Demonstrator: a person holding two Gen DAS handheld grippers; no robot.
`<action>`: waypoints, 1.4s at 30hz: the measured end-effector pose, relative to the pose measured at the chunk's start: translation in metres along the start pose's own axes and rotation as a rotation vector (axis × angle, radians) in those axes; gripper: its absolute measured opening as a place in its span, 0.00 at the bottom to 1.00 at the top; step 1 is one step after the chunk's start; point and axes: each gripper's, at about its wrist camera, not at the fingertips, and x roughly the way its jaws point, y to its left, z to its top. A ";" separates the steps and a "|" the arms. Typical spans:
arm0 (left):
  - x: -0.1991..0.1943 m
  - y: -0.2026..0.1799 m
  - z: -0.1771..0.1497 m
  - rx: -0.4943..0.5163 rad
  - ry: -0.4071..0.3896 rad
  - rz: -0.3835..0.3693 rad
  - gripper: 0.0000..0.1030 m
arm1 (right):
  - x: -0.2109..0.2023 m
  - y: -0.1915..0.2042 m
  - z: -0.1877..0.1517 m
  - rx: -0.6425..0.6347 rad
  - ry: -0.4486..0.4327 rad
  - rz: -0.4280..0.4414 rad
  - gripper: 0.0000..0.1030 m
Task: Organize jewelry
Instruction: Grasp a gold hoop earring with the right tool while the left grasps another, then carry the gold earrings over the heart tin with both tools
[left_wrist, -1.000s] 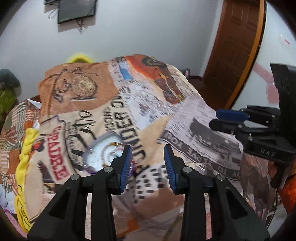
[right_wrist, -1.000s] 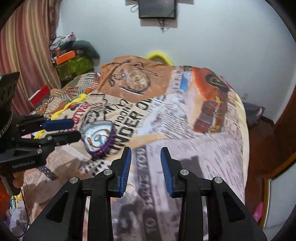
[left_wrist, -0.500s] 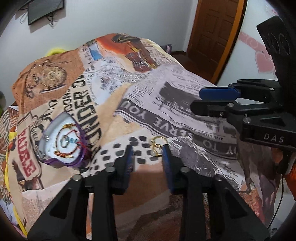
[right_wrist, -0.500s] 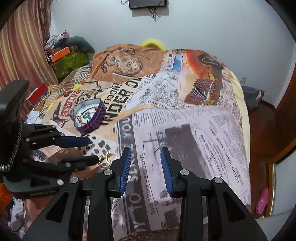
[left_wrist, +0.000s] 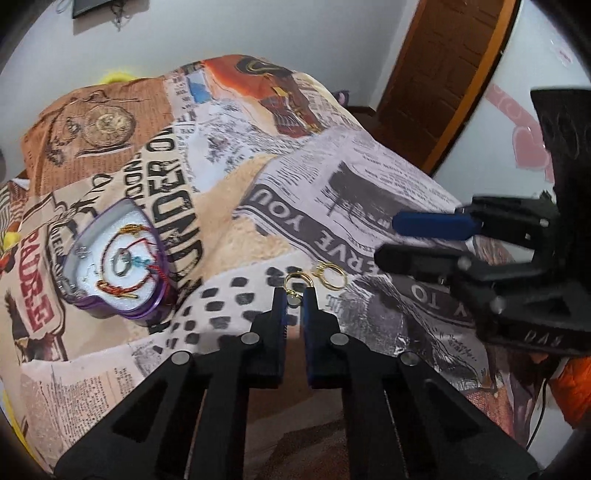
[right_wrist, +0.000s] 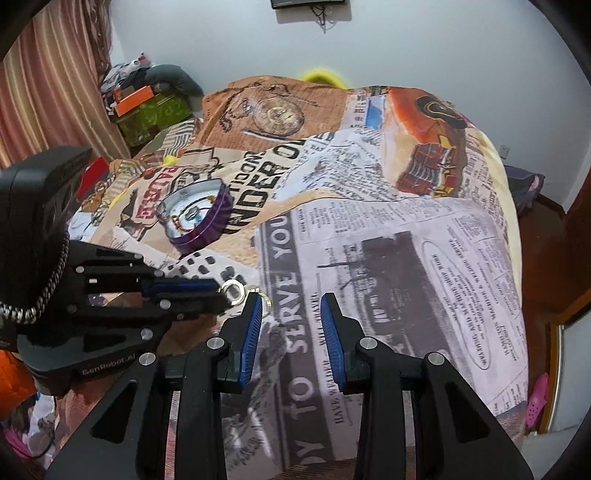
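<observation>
My left claw (left_wrist: 294, 300) is nearly closed on a gold ring (left_wrist: 297, 280) on the bed (left_wrist: 369, 192), right of the purple heart box (left_wrist: 122, 266). Tiny, light, slippery: grip across the band. Right claw (right_wrist: 291, 310) idles wide.

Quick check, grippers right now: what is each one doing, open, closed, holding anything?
Left gripper: nearly shut around a gold ring on the bedspread; firm grip cannot be told.
Right gripper: open, holding nothing.
</observation>
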 end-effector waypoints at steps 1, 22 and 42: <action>-0.003 0.002 0.000 -0.009 -0.009 0.004 0.06 | 0.001 0.002 0.000 -0.005 0.003 0.005 0.29; -0.040 0.031 -0.010 -0.053 -0.107 0.075 0.06 | 0.043 0.022 0.001 -0.063 0.082 0.017 0.17; -0.099 0.071 -0.007 -0.127 -0.228 0.138 0.06 | 0.004 0.068 0.047 -0.123 -0.080 0.025 0.17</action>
